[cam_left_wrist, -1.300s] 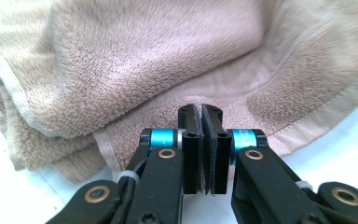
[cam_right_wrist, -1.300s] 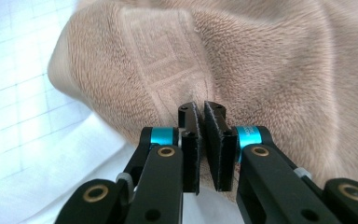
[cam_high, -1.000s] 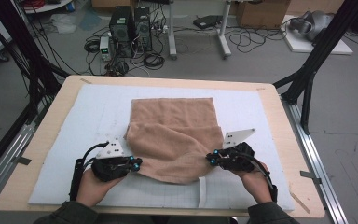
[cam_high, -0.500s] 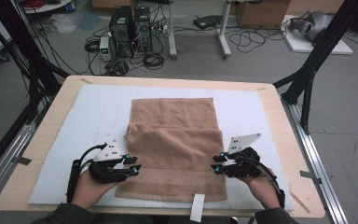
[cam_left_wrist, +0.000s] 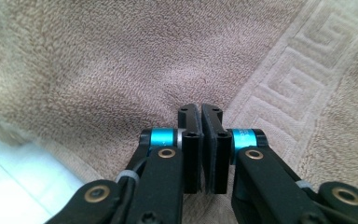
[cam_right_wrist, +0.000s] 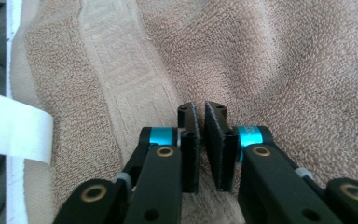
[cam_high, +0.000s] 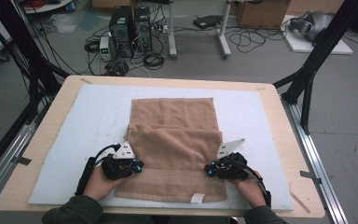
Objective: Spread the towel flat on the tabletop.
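A tan towel [cam_high: 172, 116] lies flat on the white mat [cam_high: 74, 121], with one layer folded over its middle and a patterned band along the near edge. My left gripper [cam_high: 140, 166] rests on the towel's left side, and my right gripper [cam_high: 208, 169] rests on its right side. In the left gripper view the left gripper [cam_left_wrist: 200, 112] has its jaws pressed together over the towel [cam_left_wrist: 98, 60]. Its jaws have just been closing, and no cloth shows between them. The right gripper [cam_right_wrist: 200, 109] has closed the same way above the towel [cam_right_wrist: 284, 60], also with nothing between its jaws.
The towel's white label [cam_high: 196, 198] sticks out over the near edge and appears as a white label [cam_right_wrist: 14, 128] in the right gripper view. The wooden table [cam_high: 168, 81] frames the mat. Black frame legs stand at both sides, and cables and computers lie on the floor beyond.
The bunched near part of the towel, held up a second ago, now lies spread flat toward the near edge. Both hands have sunk onto the towel.
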Available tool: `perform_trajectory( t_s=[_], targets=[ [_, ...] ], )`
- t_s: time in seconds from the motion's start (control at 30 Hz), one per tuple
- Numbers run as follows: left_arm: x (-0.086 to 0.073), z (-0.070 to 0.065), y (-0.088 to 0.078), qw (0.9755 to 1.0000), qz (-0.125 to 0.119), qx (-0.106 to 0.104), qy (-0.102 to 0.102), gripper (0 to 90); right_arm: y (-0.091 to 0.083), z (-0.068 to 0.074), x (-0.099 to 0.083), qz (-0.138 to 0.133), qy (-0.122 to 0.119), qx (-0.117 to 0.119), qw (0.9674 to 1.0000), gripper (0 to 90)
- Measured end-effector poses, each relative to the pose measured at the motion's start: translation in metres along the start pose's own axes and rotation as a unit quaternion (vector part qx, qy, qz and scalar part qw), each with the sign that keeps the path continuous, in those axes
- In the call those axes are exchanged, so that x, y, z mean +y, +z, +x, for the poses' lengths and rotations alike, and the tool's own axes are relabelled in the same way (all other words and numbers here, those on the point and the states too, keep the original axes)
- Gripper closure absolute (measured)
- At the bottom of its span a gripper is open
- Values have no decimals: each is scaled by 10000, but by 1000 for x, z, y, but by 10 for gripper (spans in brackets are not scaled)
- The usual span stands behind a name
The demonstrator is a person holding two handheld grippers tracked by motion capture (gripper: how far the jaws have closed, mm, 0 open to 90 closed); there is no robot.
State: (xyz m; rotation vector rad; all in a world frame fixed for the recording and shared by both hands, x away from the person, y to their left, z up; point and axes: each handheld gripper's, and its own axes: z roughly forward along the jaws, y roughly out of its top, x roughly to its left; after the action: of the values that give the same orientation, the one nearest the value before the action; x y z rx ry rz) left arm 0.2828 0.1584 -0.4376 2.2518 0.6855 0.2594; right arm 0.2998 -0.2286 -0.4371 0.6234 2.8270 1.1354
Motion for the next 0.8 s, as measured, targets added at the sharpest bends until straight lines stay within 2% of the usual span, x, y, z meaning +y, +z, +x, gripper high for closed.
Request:
perform_trajectory(
  t_s=[0.07, 0.17, 0.27, 0.4, 0.47, 0.5, 0.57, 0.67, 0.73, 0.8],
  targets=[
    [-2, -4, -5, 10000, -55, -14, 12, 871, -1, 3, 0, 16, -17, -1, 10000, 864],
    [-7, -14, -22, 9996, -261, -67, 0, 871, -7, 12, 0, -14, -91, 14, 10000, 865],
    [-14, -23, -36, 9993, -344, -117, 34, 871, -15, 26, -1, -154, -182, 53, 9997, 866],
    [-23, -36, -51, 9988, -431, -226, 27, 867, -18, 47, -4, -100, -323, 215, 9992, 867],
    [-24, -40, -58, 9983, -512, -264, 12, 838, -22, 59, -6, -122, -392, 321, 9986, 859],
    [-24, -41, -60, 9982, -545, -268, 16, 785, -25, 62, -5, -173, -389, 335, 9985, 842],
    [-19, -39, -64, 9978, -629, -210, 38, 714, -31, 63, -4, -252, -407, 234, 9986, 771],
    [-11, -31, -60, 9977, -668, -120, 60, 643, -36, 53, 4, -275, -376, -43, 9989, 701],
    [-9, -22, -48, 9980, -632, -24, 41, 619, -33, 42, 10, -219, -400, -119, 9989, 672],
    [-9, -14, -36, 9984, -567, -45, -62, 603, -25, 31, 13, -144, -351, -216, 9990, 643]
  ],
)
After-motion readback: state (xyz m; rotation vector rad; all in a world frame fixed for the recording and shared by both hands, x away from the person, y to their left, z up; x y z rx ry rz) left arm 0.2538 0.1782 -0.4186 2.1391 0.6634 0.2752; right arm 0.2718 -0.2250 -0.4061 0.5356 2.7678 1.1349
